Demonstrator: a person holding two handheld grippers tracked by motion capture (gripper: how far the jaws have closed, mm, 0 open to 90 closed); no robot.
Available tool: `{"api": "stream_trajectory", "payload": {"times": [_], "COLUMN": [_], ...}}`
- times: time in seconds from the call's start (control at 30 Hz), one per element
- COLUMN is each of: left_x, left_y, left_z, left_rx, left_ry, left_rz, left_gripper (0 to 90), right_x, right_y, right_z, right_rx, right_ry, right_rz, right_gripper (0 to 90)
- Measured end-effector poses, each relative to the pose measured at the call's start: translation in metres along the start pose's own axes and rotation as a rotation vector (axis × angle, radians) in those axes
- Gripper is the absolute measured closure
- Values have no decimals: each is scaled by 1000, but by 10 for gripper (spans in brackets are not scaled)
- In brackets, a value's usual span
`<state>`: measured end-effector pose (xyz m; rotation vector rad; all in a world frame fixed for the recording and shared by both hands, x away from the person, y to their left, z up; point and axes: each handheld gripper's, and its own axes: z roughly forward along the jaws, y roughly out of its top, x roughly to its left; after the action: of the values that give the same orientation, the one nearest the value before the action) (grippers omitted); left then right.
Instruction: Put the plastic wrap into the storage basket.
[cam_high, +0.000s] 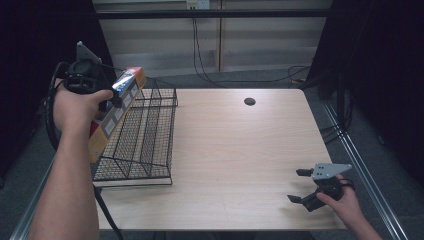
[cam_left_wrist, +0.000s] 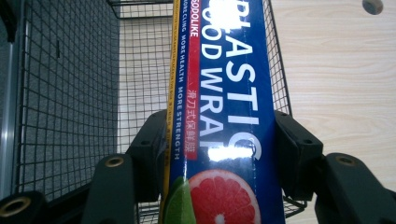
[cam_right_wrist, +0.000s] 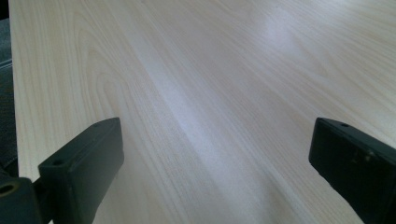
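Basket (cam_high: 150, 150): black wire, tiered, at the left end of the wooden surface (cam_high: 240, 150); its mesh floor shows bare beside the box in the left gripper view
Box (cam_high: 116, 111): long plastic wrap carton, blue face with a grapefruit picture; held slanted over the basket's left side, above the mesh
Left gripper (cam_left_wrist: 219, 149): jaws clamped on the box's two long sides
Right gripper (cam_high: 300, 186): low over the surface near its right front corner; jaws spread wide, nothing between them
Hole (cam_high: 249, 101): small, dark, near the far edge

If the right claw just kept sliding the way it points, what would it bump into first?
Probably nothing: the right claw, open and empty, points across the bare wooden table. Its path looks free as far as its own view shows; depth is uncertain.
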<state>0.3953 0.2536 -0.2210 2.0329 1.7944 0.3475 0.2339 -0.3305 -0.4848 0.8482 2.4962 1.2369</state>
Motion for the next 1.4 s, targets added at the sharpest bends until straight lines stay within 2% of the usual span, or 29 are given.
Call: {"api": "stream_trajectory", "payload": {"times": [0.17,0.23,0.43,0.6,0.7,0.9,1.03,1.17,1.3,1.37,1.4], "left_x": [4,6,10,13,15,19,22,26,29,29,30], "left_y": [-2,-3,-5,-8,-9,-11,-14,-17,-17,-18,-18], "left_z": [1,2,4,6,8,12,18,22,25,28,28], "left_rx": [0,6,4,6,5,9,13,8,27,27,39], "left_ry": [5,11,22,29,43,44,57,48,56,56,53], "left_rz": [-23,-18,-36,-62,-71,-80,-103,-125,-120,-135,-126], "left_gripper": [442,441,441,440,440,439,438,438,439,438,438], "right_x": [0,0,0,0,0,0,1,1,2,2,2], "right_y": [0,0,0,0,0,0,0,0,0,0,0], "right_z": [0,0,0,0,1,1,1,1,2,2,2], "right_rx": [2,4,2,3,8,8,9,9,16,17,16], "right_ry": [-2,-1,1,1,1,5,9,12,18,19,19], "right_rz": [-1,-2,-1,-3,-2,-5,-6,-9,-8,-9,-10], "right_gripper": [31,31,31,31,31,31,32,32,32,32,32]}}
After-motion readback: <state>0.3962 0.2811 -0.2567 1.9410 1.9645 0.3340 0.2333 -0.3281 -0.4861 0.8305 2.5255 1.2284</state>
